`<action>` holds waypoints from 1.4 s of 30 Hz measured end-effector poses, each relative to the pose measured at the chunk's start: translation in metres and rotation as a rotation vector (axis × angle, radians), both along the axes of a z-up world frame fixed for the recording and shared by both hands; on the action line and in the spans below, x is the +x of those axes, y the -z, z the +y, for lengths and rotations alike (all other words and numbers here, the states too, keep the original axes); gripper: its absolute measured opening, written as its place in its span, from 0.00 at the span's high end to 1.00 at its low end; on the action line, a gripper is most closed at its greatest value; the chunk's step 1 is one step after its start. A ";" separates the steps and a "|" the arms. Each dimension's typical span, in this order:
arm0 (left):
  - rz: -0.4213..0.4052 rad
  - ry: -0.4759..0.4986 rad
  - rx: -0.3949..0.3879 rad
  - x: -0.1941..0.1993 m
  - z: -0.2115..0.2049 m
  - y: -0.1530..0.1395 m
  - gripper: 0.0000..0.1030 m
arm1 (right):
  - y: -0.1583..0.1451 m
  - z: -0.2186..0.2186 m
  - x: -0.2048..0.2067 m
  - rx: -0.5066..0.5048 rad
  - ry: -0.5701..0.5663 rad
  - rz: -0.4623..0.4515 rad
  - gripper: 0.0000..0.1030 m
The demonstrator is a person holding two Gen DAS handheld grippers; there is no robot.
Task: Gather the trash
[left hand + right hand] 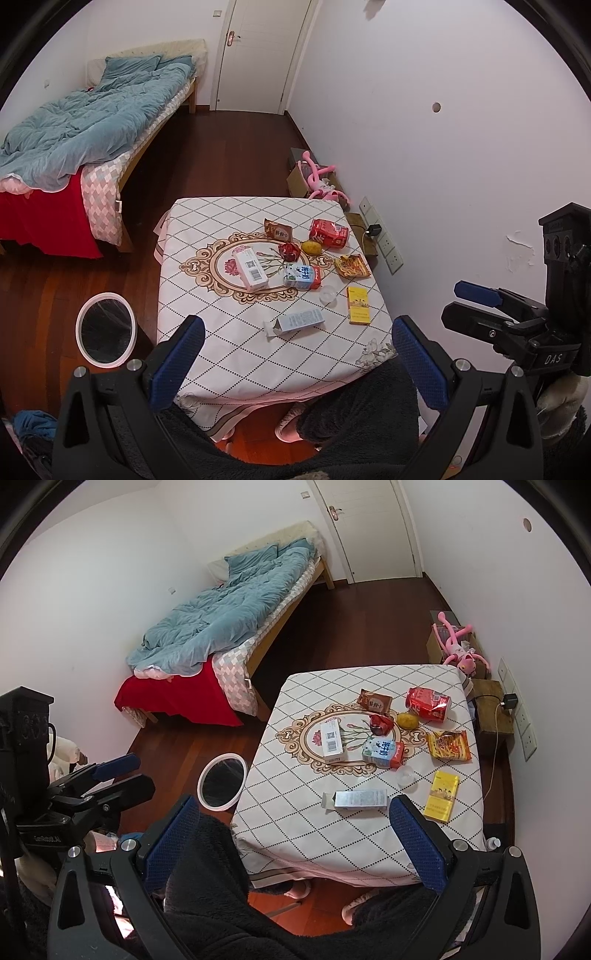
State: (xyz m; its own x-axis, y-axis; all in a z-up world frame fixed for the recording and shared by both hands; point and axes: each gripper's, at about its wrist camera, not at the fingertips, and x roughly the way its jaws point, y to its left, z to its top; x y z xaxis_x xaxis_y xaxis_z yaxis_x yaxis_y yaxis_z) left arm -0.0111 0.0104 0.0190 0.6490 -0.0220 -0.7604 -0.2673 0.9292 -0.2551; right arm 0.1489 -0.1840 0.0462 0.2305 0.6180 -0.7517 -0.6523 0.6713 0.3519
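Blue-padded left hand-held gripper (298, 363) and right hand-held gripper (295, 843) hang wide apart (nothing held) above the littered table (258, 354).

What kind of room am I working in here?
Most likely a bedroom: an unmade bed with a blue quilt, a closed door, and a small cloth-covered table strewn with wrappers, beside a bin.

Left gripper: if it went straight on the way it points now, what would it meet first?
Probably the tablecloth near the table's front edge, just short of the lying carton. The left gripper is open and held above the table; depth is unclear.
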 end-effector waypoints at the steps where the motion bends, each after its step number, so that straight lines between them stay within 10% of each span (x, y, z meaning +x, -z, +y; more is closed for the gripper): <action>1: 0.000 0.000 0.000 0.000 0.000 0.000 0.00 | 0.000 0.000 0.000 0.000 0.000 -0.001 0.00; 18: 0.008 -0.011 0.007 0.005 -0.001 0.002 0.00 | -0.002 0.004 0.000 0.005 0.003 -0.006 0.00; 25: 0.066 -0.157 0.152 0.045 0.010 0.039 0.00 | 0.010 0.001 0.027 -0.003 0.139 -0.006 0.00; 31: 0.170 -0.117 0.212 0.100 0.016 0.120 0.00 | 0.091 -0.022 0.083 -0.069 0.348 0.111 0.00; 42: 0.473 0.484 0.375 0.204 -0.063 0.290 0.01 | 0.282 -0.050 0.182 -0.314 0.457 0.342 0.17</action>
